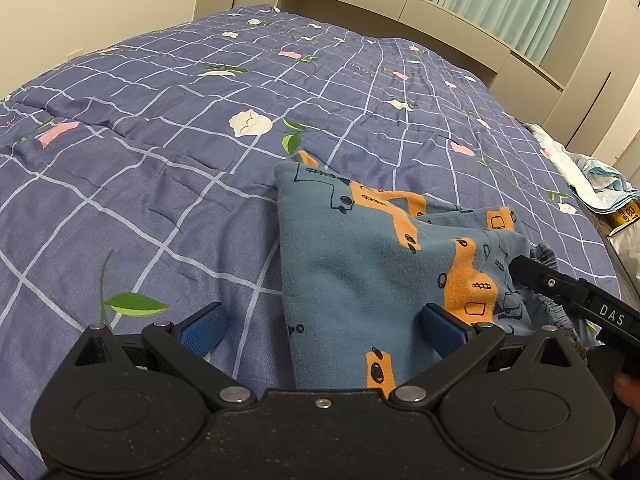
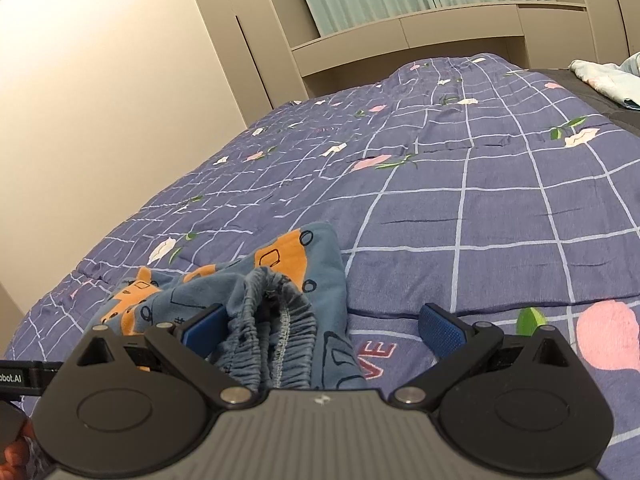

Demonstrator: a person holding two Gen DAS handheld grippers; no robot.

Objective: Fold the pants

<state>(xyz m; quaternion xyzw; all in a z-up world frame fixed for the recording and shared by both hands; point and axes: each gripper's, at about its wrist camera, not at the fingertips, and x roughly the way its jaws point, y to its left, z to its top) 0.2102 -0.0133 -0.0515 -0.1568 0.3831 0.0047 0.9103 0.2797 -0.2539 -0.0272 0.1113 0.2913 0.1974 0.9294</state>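
Observation:
Small blue pants [image 1: 360,264] with orange vehicle prints lie bunched and partly folded on the bed. In the left wrist view my left gripper [image 1: 322,326] is open, its jaws spread wide over the pants' near left edge, right pad [image 1: 442,328] resting on the cloth. The right gripper's black arm [image 1: 560,288] reaches in from the right at the waistband. In the right wrist view my right gripper [image 2: 320,326] is open, its jaws straddling the gathered elastic waistband [image 2: 272,316] of the pants [image 2: 288,256].
A purple-blue checked quilt [image 1: 160,184] with flower prints covers the bed and also shows in the right wrist view [image 2: 480,200]. Pale crumpled clothes [image 1: 592,176] lie at the bed's right edge. Beige headboard shelving [image 2: 400,36] and green curtains stand behind.

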